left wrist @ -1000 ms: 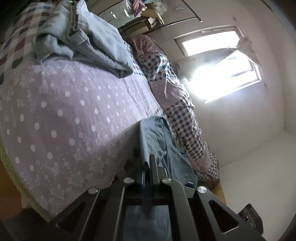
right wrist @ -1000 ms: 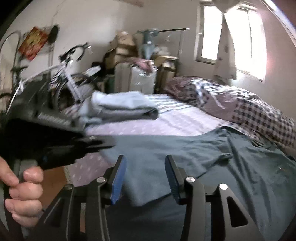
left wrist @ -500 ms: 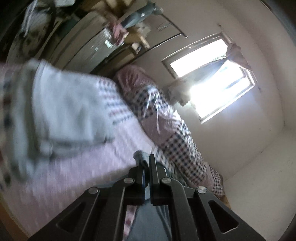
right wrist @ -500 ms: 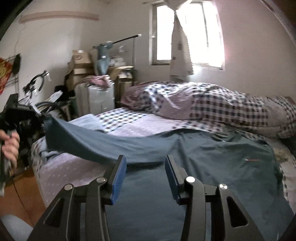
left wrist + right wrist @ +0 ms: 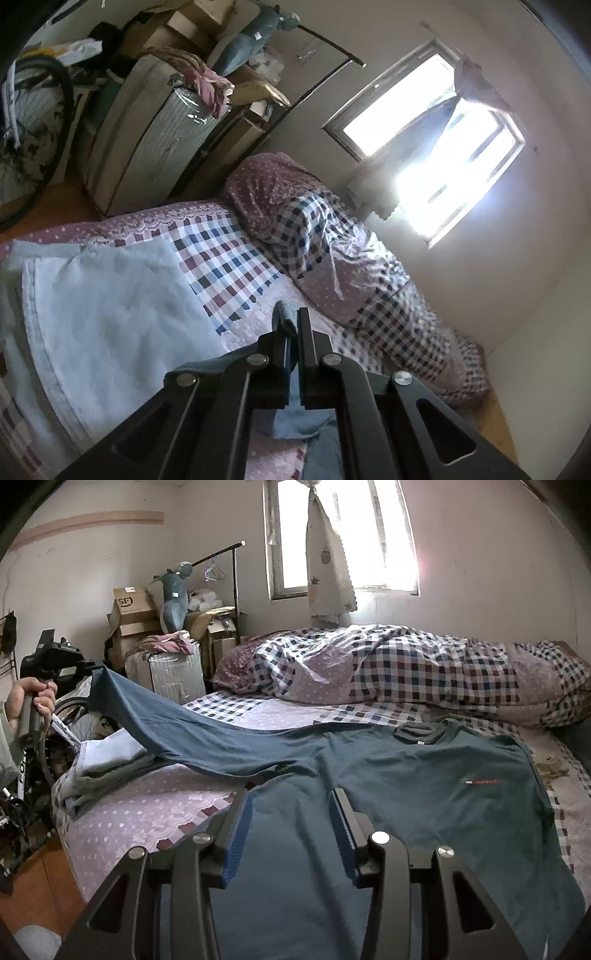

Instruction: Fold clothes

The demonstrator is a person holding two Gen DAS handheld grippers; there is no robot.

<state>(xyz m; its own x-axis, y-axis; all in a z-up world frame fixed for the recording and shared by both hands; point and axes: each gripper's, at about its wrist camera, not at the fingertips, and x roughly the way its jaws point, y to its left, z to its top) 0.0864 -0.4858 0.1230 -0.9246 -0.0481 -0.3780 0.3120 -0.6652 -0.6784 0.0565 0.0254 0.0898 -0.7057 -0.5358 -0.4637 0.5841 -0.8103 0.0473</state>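
the dark teal cotton t-shirt [image 5: 424,786] lies front-up on the lilac dotted bedspread [image 5: 147,812]. the left gripper [image 5: 291,325] is clamped on one sleeve, lifting it off the bed. the right gripper [image 5: 291,834] hovers above the shirt, jaws half apart, gripping nothing.

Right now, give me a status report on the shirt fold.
Left gripper shut on teal shirt sleeve, lifted. Right gripper open above the hem. Folded stack lies under the sleeve.

I see bright window [image 5: 343,539] at 12, boxes [image 5: 133,609] and bike [image 5: 74,720] at 9, wood floor [image 5: 33,886].
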